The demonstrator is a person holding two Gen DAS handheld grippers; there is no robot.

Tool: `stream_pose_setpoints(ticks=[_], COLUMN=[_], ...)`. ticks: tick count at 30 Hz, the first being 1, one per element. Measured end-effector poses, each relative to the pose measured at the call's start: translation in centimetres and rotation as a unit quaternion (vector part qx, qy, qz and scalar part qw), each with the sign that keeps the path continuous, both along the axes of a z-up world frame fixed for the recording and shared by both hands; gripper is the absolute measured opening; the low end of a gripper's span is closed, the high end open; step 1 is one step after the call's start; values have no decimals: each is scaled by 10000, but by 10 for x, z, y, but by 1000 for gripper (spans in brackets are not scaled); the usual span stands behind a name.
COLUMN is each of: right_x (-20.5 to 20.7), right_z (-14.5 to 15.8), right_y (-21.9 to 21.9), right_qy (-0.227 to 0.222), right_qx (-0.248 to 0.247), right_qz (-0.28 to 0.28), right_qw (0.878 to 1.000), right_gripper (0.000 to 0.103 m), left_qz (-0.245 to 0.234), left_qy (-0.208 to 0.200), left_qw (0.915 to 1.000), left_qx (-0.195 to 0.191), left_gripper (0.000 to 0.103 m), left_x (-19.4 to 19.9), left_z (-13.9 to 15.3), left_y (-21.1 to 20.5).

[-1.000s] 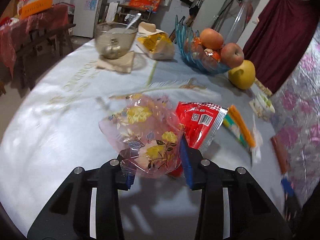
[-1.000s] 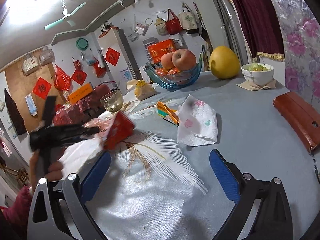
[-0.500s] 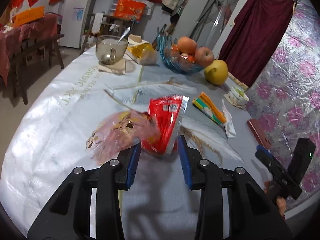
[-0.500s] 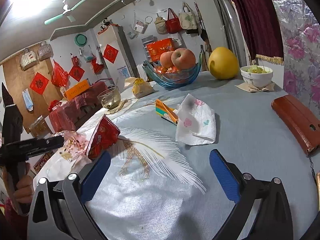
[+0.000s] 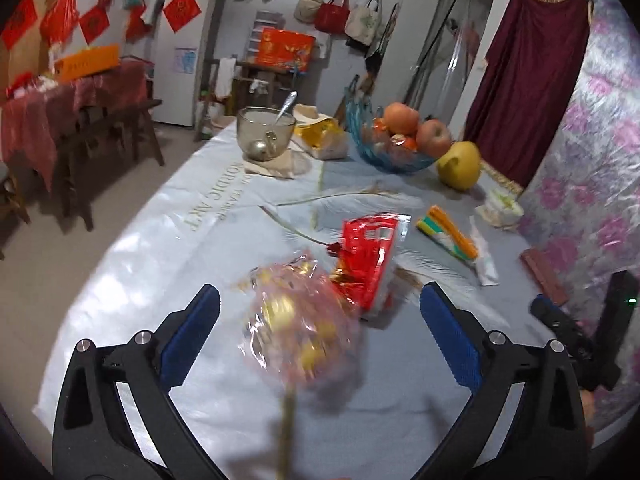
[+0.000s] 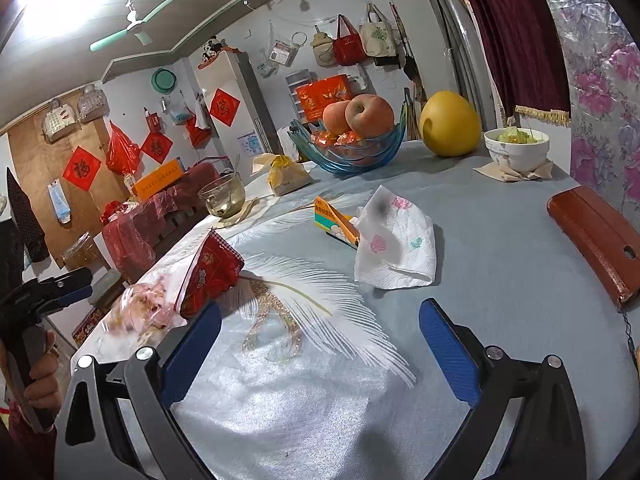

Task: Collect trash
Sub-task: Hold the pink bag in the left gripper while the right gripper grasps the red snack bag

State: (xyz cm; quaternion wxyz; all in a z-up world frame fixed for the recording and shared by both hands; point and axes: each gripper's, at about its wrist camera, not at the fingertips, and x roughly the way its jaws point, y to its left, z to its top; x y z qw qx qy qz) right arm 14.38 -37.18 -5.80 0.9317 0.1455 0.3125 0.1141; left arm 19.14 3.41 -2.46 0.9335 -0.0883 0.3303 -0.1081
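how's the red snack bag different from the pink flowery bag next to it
The red snack bag is opaque with printed labels and a zigzag edge; the pink flowery bag is see-through film with yellow flowers. The red snack bag stands propped on edge in the right wrist view; the pink flowery bag looks crumpled and blurred. Both sit side by side on the tablecloth, held by neither hand-held gripper.

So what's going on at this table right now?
A person with a gripper in each hand is clearing trash from a cloth-covered table. The left gripper has just been opening, letting go of a crinkly pink flowered plastic bag and a red snack wrapper; both now lie loose between its fingers. The right gripper is open and empty, short of a crumpled flowered paper napkin.
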Motion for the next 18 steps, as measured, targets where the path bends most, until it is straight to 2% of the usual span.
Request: stream_pose_setpoints(ticks=[3, 6, 9, 13, 15, 18], right_x=[0, 1, 2, 4, 4, 6], right_z=[0, -1, -1, -3, -3, -3], right_y=[0, -1, -1, 1, 3, 8], right_qy=[22, 39, 48, 72, 82, 122], right_qx=[-5, -4, -6, -44, -101, -260], right_qz=[-7, -13, -3, 28, 36, 64], right_qw=[10000, 10000, 10000, 10000, 9999, 9996], right_gripper=[97, 97, 97, 97, 97, 97], left_qz=[28, 75, -55, 40, 144, 225], left_qy=[186, 470, 678, 645, 635, 635], left_qw=[9996, 9970, 9937, 9886, 9888, 9923], left_qx=[207, 606, 886, 1359, 1344, 1037], left_gripper=[96, 96, 96, 96, 96, 91], left_x=[16, 29, 31, 27, 28, 28], left_z=[-13, -33, -51, -66, -72, -73], left_y=[-11, -21, -26, -25, -19, -7])
